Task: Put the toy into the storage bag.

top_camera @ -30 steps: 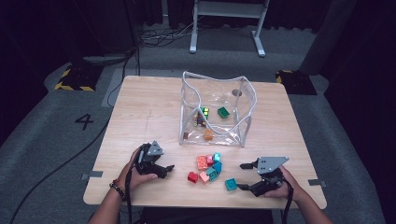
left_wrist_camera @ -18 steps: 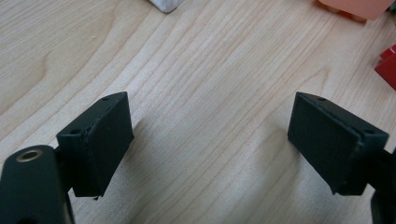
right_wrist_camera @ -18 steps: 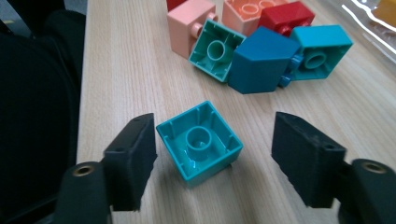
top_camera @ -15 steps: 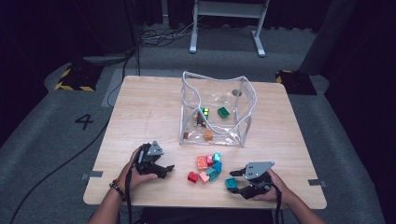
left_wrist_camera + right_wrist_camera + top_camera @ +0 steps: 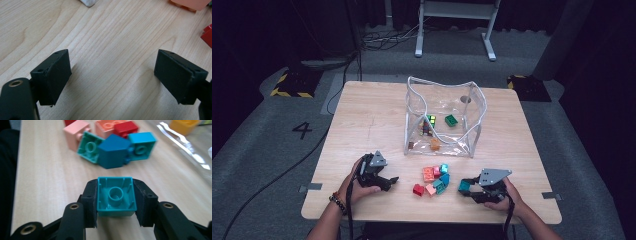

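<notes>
Closing since before, right tool (image 5: 116, 202) clamps teal brick (image 5: 116, 196), studs hidden; left tool (image 5: 112, 75) apart.

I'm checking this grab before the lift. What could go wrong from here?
The right tongs have just been closing on the teal brick, held by its thin hollow walls, so it could twist or pop out. The block pile lies just ahead and could get knocked. The clear bag has a sagging rim that a drop might catch.
</notes>
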`<state>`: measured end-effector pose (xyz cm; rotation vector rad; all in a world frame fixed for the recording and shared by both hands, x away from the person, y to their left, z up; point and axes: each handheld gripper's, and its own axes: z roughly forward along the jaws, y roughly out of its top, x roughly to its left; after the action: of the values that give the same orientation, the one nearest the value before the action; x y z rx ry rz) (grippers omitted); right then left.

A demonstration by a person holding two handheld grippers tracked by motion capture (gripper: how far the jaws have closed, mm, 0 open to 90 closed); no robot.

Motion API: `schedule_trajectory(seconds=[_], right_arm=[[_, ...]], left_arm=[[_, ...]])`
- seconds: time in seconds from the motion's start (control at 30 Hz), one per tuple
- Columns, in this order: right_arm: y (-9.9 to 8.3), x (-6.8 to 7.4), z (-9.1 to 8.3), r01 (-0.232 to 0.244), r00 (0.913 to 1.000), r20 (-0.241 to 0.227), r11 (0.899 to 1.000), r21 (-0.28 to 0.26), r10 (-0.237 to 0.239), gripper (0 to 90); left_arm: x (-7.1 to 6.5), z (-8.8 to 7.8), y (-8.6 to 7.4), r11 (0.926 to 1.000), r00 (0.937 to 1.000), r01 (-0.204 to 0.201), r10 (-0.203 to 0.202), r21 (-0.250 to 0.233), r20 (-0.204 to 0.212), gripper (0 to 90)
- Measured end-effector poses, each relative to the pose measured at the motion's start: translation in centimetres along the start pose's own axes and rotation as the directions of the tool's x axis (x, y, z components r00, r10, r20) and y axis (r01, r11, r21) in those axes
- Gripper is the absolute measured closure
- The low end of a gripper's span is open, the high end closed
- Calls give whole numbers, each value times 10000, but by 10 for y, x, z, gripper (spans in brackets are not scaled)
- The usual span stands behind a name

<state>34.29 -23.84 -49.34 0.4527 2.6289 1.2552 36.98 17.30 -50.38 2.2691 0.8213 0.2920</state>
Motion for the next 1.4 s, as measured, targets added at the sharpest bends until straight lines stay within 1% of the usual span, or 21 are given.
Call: schedule_trajectory(seconds=[0.13,0.23,0.37,0.47,0.53,0.6,0.67,0.77,0.83,0.87,0.9,0.93,0.97,1.0,1.03,1.07,1.1,1.2,1.3,1.37,1.4], right_arm=[[-2,-12,-10,-365,9980,509,9990,-258,377,587],[-4,-21,-19,-695,9925,972,9964,-490,740,587],[-7,-33,-30,-1091,9803,1551,9899,-903,1222,587],[-9,-43,-39,-1335,9654,2083,9837,-1204,1566,587],[-9,-50,-46,-1455,9577,2265,9777,-1515,1776,587],[-8,-59,-55,-1622,9408,2678,9699,-1819,2076,587],[-7,-67,-60,-1792,9306,2820,9622,-2053,2335,587],[-6,-78,-67,-2015,9100,3160,9524,-2289,2684,587],[-5,-85,-71,-2124,8973,3380,9490,-2331,2838,587],[-5,-85,-71,-2124,8973,3380,9490,-2331,2838,587],[-2,-93,-77,-2285,8771,3714,9448,-2350,3045,587],[-1,-96,-79,-2292,8689,3871,9439,-2376,3084,587],[1,-99,-80,-2351,8636,3928,9417,-2406,3160,587],[1,-99,-80,-2351,8636,3928,9417,-2406,3160,587],[3,-103,-82,-2314,8572,4084,9430,-2392,3139,587],[7,-113,-84,-2355,8468,4239,9411,-2428,3213,587],[9,-116,-84,-2485,8406,4235,9352,-2524,3377,587],[16,-127,-85,-2351,8396,4384,9421,-2390,3208,587],[26,-136,-89,-2443,8409,4253,9360,-2536,3347,587],[34,-142,-93,-2391,8336,4375,9343,-2643,3371,587],[39,-147,-97,-2391,8347,4335,9326,-2703,3396,587]], left_arm=[[0,0,0,10000,10000,13,-13,1,7,141],[0,0,0,10000,10000,9,-9,3,7,142],[0,0,0,10000,10000,13,-13,0,7,142],[0,0,0,10000,10000,14,-14,1,6,142],[0,0,0,10000,10000,15,-15,2,7,142],[0,0,0,10000,10000,11,-11,4,8,142],[0,0,0,10000,10000,13,-13,2,6,142],[0,0,0,10000,10000,13,-13,3,5,141],[0,0,0,10000,10000,12,-12,2,7,142],[0,0,0,10000,10000,12,-12,2,7,142],[0,0,0,10000,10000,17,-17,0,7,141],[0,0,0,10000,10000,13,-13,3,6,142],[0,0,0,10000,10000,12,-12,3,7,142],[0,0,0,10000,10000,12,-12,3,7,141],[0,0,0,10000,10000,10,-10,4,6,141],[0,0,0,10000,10000,10,-10,4,6,141],[0,0,0,10000,10000,12,-12,2,8,141],[0,0,0,10000,10000,10,-10,3,9,142],[0,0,0,10000,10000,11,-11,3,8,141],[0,0,0,10000,10000,11,-12,4,11,141],[0,0,0,10000,10000,-10,10,19,12,141]])
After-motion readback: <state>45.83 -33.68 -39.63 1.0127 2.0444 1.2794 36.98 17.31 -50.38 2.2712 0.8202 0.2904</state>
